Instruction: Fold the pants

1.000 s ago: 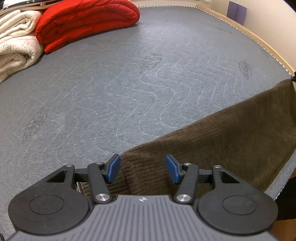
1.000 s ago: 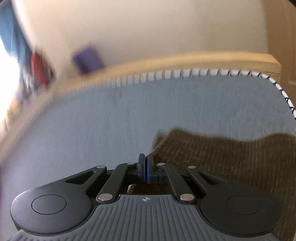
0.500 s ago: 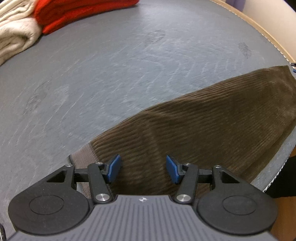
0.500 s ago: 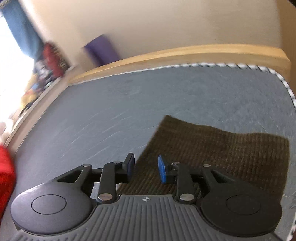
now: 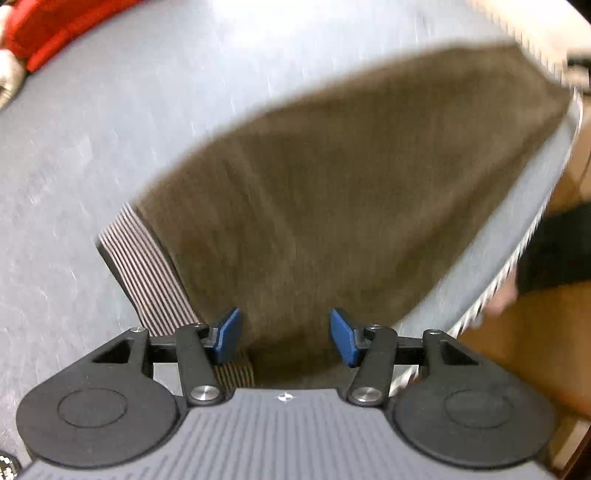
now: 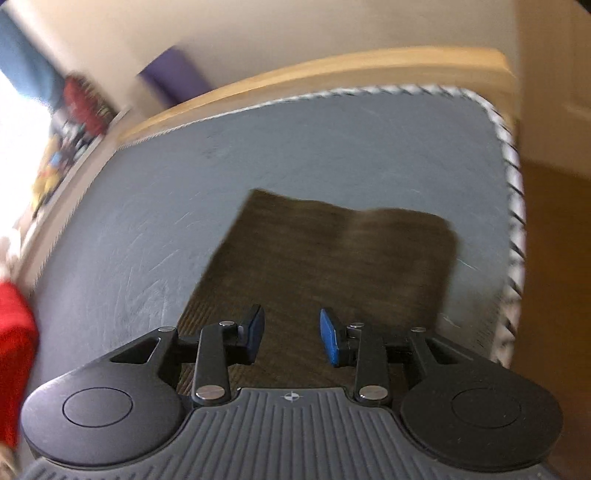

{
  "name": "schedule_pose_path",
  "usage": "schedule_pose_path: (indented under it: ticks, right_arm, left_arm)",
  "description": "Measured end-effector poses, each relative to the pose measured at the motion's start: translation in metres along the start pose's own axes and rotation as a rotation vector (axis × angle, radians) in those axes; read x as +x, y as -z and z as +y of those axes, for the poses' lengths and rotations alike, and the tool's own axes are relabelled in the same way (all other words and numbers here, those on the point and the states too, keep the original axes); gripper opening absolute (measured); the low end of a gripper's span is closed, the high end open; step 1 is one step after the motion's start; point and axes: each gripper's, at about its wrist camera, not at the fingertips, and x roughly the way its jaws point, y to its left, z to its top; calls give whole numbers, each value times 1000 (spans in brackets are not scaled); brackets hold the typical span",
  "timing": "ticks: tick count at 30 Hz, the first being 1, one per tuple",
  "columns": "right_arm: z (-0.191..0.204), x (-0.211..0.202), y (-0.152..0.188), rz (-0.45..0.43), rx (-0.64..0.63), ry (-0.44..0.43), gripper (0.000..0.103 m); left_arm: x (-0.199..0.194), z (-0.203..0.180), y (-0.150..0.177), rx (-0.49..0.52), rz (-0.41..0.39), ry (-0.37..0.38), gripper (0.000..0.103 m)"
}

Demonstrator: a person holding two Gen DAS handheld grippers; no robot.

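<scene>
With our left claw [image 5: 284, 338] wide and our right claw [image 6: 291, 338] opening, both empty, the brown pants [image 5: 332, 192] near the bed [image 5: 110, 122] edge could slide off.

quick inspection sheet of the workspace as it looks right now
surface: grey quilted mattress, wooden frame at its far edge
job's things: brown corduroy pants lying flat near the mattress edge, ribbed waistband showing
clutter: red blanket at the far corner
grippers: left tool open above the pants; right tool opening, nothing pinched between its jaws
cables: nothing seen
surroundings: pale wall, purple object, both blurred
</scene>
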Motion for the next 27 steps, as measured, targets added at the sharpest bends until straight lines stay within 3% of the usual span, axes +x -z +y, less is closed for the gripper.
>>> schedule_pose_path:
  ticks: [2,5,11,15,23,24,25,27]
  right_arm:
    - [-17,-9,-3,-18,44,-2,35]
    - [-34,-13,-7,-42,73,10,36]
    - [-56,7,-12,-39,77,64,37]
    - [-66,23,-15,-34,76,116,42]
    - [-71,51,-15,-31,114,128,46]
    - [-67,52,-14,-37,103,130,38]
    - [-63,53,-13,-44,88,137,21]
    - [-57,49,-14,-69,83,124,16]
  left_arm:
    - [-15,1,-8,-23,-78,-6,62]
    - [-34,-2,-25,-50,-199,-25,74]
    - [-53,-9,-52,-108,-351,-9,74]
    - [-47,-24,-68,-69,-356,-12,74]
    - [-29,-38,-86,-35,-323,-6,75]
    - [-27,-37,-87,-36,-318,-12,75]
    - [-25,-37,-90,-38,-314,-14,75]
    - [-23,-32,-92,-55,-308,-18,75]
